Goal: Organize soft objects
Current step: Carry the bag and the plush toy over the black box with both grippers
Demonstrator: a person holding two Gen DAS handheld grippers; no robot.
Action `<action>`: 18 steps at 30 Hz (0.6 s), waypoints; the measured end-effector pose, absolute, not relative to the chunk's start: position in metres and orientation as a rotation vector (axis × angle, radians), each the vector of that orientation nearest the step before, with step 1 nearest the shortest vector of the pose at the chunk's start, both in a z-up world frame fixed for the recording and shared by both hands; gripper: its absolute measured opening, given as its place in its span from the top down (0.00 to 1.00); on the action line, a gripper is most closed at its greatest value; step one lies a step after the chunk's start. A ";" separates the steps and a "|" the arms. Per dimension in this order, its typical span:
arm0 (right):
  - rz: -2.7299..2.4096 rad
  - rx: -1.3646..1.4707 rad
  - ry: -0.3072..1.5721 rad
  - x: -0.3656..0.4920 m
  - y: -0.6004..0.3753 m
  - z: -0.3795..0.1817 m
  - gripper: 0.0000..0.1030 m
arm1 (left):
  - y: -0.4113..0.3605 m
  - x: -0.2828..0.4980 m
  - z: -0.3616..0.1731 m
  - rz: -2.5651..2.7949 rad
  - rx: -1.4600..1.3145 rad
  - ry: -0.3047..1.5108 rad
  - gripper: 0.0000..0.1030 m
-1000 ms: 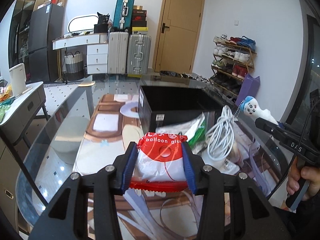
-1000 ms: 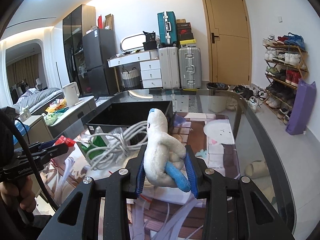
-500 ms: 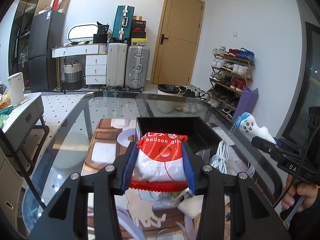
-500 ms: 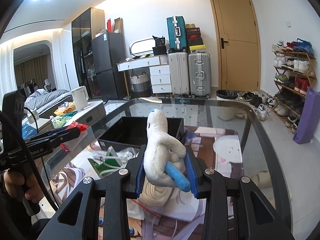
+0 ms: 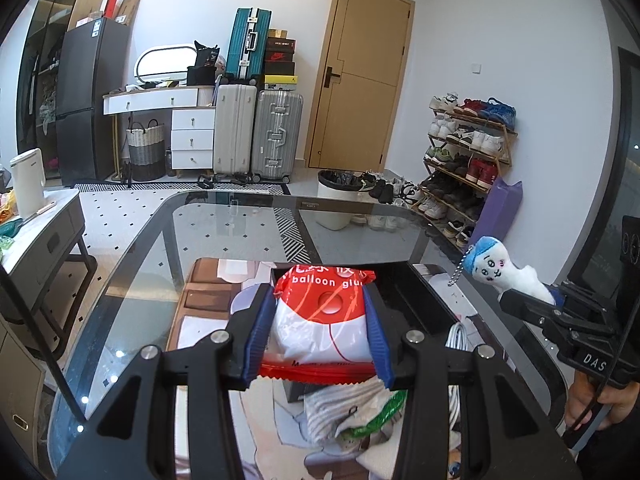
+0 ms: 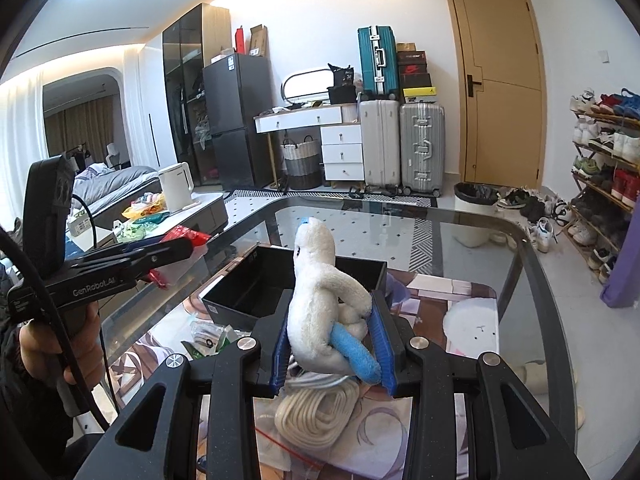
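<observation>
Red-and-white plastic packet point(image 5: 326, 320), printed "balloon glu…" — clamped between the blue pads of the left claw point(image 5: 320, 334), held clear above the glass worktop point(image 5: 224, 248). White plush keychain toy point(image 6: 320, 304), blue-capped — gripped tight in the right claw point(image 6: 334, 344). Both claws have risen since a second ago, and the open black box point(image 6: 248, 304) now sits below and just ahead of each load. Left behind on the worktop: coiled white cable point(image 6: 320, 412), green-and-clear bag point(image 5: 360, 412). Judgement: both soft items are lifted and near the box; release over it comes next.
</observation>
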State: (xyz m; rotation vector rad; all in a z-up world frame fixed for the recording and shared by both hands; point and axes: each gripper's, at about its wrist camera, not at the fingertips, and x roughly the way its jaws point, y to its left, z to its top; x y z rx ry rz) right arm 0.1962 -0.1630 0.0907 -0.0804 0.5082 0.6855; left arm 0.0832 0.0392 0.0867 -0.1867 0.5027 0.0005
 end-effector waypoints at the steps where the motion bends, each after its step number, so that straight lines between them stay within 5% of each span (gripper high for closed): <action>1: 0.691 -0.079 0.508 0.199 -0.162 0.092 0.65 | 0.039 0.086 0.087 0.003 -0.185 0.503 0.58; 18: 0.731 -0.086 0.546 0.236 -0.145 0.090 0.65 | 0.040 0.125 0.081 0.001 -0.198 0.541 0.58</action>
